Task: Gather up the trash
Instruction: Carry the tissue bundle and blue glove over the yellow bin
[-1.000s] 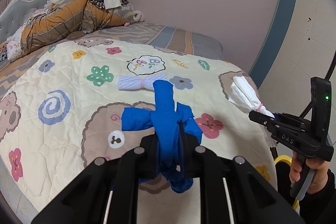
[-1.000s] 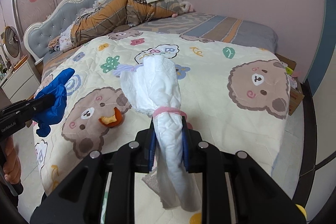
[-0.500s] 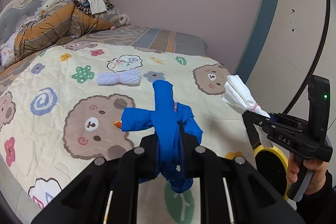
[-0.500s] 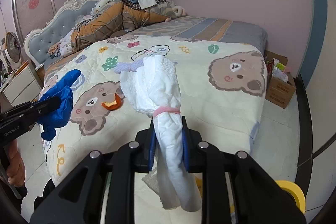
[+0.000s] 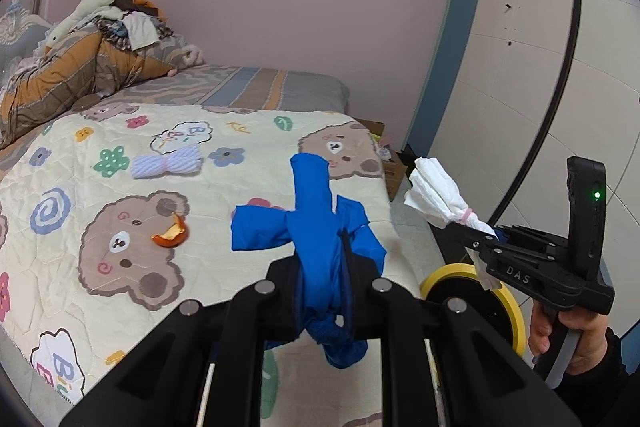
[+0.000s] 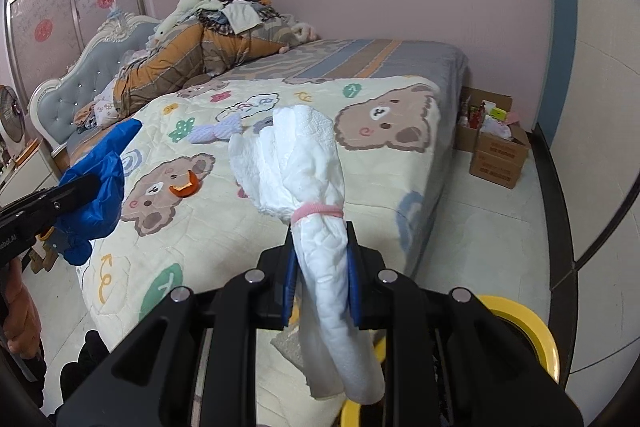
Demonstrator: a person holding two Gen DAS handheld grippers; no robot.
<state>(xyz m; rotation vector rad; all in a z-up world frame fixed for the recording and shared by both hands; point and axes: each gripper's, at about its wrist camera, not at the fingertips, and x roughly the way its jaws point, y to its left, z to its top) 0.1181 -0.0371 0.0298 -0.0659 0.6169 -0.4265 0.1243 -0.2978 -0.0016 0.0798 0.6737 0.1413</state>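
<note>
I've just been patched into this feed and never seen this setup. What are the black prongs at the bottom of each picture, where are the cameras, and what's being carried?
There is no robot: a person holds a hand-held two-finger gripper in each hand, each with a camera looking along its fingers. The black prongs are those fingers. In the left camera's picture the left gripper is shut on a blue glove; the right gripper shows at its side. In the right camera's picture the right gripper is shut on a white tissue bundle tied with a pink band. On the bed quilt lie an orange peel and a pale striped bundle. A yellow-rimmed bin is below.
</note>
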